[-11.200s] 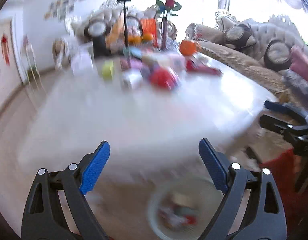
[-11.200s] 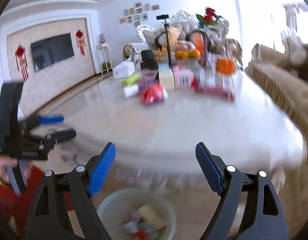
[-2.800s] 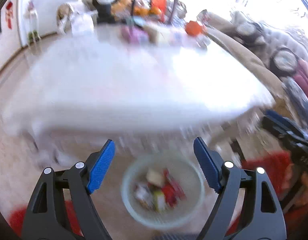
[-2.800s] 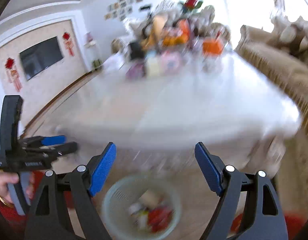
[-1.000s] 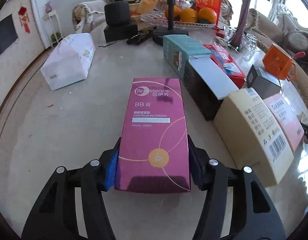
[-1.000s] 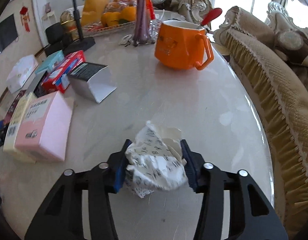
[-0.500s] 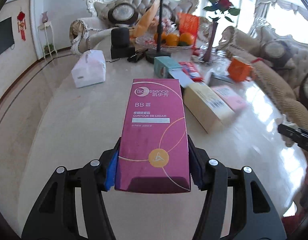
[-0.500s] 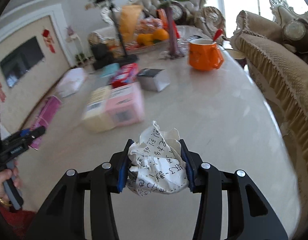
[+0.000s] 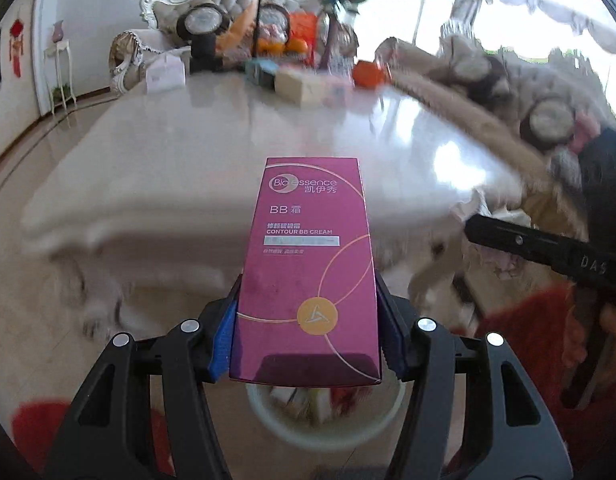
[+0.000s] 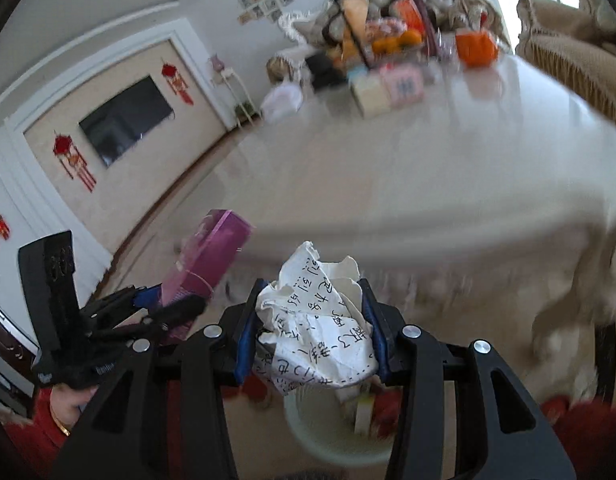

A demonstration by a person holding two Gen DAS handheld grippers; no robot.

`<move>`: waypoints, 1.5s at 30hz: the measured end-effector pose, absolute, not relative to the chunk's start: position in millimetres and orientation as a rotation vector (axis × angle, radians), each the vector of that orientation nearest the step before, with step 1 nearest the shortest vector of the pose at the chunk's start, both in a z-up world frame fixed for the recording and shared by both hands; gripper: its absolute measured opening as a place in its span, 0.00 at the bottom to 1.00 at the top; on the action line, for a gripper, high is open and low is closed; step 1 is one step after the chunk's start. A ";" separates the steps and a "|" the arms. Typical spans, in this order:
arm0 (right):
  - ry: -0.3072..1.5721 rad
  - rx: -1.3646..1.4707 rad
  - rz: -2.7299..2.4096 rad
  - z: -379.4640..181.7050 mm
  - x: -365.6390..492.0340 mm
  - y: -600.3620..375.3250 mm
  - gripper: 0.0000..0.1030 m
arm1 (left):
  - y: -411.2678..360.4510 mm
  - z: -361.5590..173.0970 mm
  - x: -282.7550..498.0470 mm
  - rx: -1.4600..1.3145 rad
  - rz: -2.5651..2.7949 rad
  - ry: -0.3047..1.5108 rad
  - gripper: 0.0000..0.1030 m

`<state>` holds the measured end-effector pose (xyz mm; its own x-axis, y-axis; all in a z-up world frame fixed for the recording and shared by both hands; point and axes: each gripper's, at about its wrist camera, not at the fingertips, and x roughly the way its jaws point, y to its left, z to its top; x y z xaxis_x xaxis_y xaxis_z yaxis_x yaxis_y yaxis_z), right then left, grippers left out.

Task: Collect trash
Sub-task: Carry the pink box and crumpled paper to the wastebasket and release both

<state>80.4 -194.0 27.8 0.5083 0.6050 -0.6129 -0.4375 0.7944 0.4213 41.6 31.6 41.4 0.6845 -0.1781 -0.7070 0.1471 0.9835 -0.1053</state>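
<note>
So both hands are loaded and hanging over the bin, which puts this at the carry-and-drop part of the trash run. The left gripper is clamped on a magenta BB cream box, blue pads pressing its long sides near the bottom end, and the box sticks out ahead over the edge of the white table. The right gripper is squeezed around a crumpled paper ball with handwriting on it. Right under both sits the pale round waste basket on the floor; in the left wrist view it peeks out just below the box, and in the right wrist view it's directly beneath the paper wad. It already has stuff in it, something red and something yellowish-white, but that part is blurry so I can't say what exactly. My guess for the next move: line each piece up over the basket mouth and let the jaws go. The paper looks easy, but the long box may need tipping end-down so it doesn't catch the rim. More boxes and an orange mug sit at the table's far end.
</note>
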 end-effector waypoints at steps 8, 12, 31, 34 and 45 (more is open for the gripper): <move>1.087 0.179 0.542 -83.8 75.5 -164.8 0.42 | 7.7 -76.7 33.5 -0.075 -0.196 1.053 0.56; 1.142 0.128 0.503 -112.6 77.7 -156.8 0.42 | 5.2 -109.4 47.3 -0.078 -0.186 1.136 0.56; 1.149 0.097 0.351 -145.5 84.3 -170.6 0.72 | 12.0 -141.7 64.7 -0.043 -0.078 1.184 0.83; 1.156 0.091 0.348 -148.3 82.2 -171.6 0.72 | 11.2 -139.8 64.2 -0.038 -0.071 1.177 0.83; 1.148 0.060 0.367 -141.3 75.5 -166.4 0.72 | 9.6 -138.4 62.7 -0.017 -0.077 1.169 0.83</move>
<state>75.5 -166.4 -141.3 0.3579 0.3141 -0.8793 -0.2537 0.9390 0.2322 62.7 9.6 -138.4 0.3885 -0.0696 -0.9188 0.0519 0.9972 -0.0536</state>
